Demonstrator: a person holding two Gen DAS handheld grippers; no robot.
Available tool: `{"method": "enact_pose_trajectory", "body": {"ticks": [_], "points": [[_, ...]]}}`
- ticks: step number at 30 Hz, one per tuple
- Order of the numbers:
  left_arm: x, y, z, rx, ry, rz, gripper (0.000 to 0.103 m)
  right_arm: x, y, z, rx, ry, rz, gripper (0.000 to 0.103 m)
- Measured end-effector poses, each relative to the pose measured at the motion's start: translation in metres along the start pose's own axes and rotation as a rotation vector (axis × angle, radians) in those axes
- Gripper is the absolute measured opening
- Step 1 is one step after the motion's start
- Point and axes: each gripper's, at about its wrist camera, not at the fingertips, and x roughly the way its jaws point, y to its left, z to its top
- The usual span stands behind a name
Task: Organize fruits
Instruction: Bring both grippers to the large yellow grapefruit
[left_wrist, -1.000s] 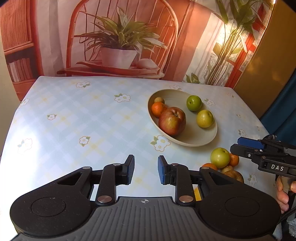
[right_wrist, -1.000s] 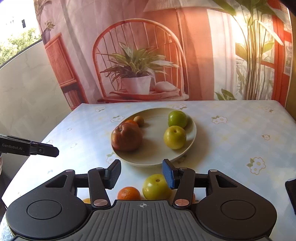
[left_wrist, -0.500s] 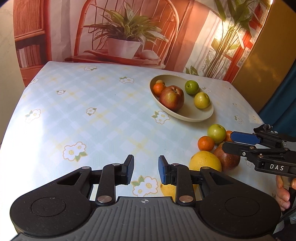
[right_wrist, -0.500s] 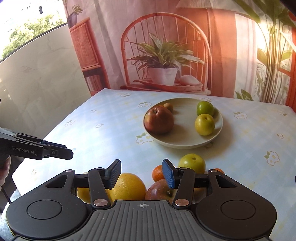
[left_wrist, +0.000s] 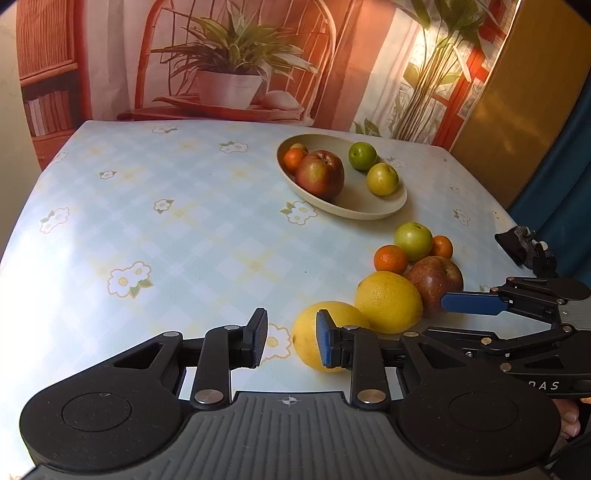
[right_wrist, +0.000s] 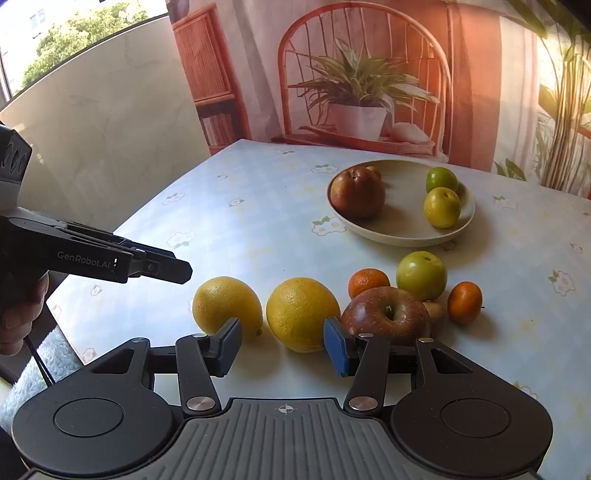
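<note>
The left gripper (left_wrist: 290, 341) hovers low over the flowered tablecloth (left_wrist: 177, 229) with its fingers spread and nothing between them; its right finger pad sits in front of a yellow lemon (left_wrist: 312, 338) that lies on the cloth. The right gripper (right_wrist: 282, 345) is likewise spread wide and empty, its two blue pads framing, from the near side, the gap between the lemon (right_wrist: 226, 304) and a larger yellow-orange citrus (right_wrist: 302, 313); neither pad clearly touches fruit. Just right of that citrus, loose on the cloth, sits a cluster: a red apple (right_wrist: 386, 312) touching the citrus, a small mandarin (right_wrist: 367, 282) and a green apple (right_wrist: 421, 275) behind it, and a second mandarin (right_wrist: 464, 302) at the right end, with a small tan piece of fruit (right_wrist: 435, 311) tucked between the red apple and that mandarin. Farther back stands a shallow beige bowl (right_wrist: 406, 236) holding a large red apple (right_wrist: 357, 192), a green fruit (right_wrist: 441, 179), a yellow-green fruit (right_wrist: 442, 206), and, seen from the left wrist, a small mandarin (left_wrist: 294, 160) and a little tan fruit (left_wrist: 299, 147) behind the apple. A backdrop printed with a potted plant on a chair (right_wrist: 354, 96) hangs beyond the table.
</note>
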Motion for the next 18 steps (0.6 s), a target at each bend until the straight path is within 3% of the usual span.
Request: {"method": "enact_pose_trajectory", "body": {"ticks": [6, 10, 18], "points": [[0.010, -0.019, -0.003, 0.064, 0.017, -0.008, 0.032, -0.002, -0.001, 0.001, -0.006, -0.005, -0.002, 0.046], [0.013, -0.022, -0.005, 0.088, 0.004, 0.002, 0.041, 0.000, -0.002, 0.002, -0.008, -0.003, -0.004, 0.046], [0.017, -0.006, 0.009, 0.054, -0.030, 0.057, 0.042, 0.008, -0.006, 0.012, -0.033, -0.004, -0.018, 0.046]]}}
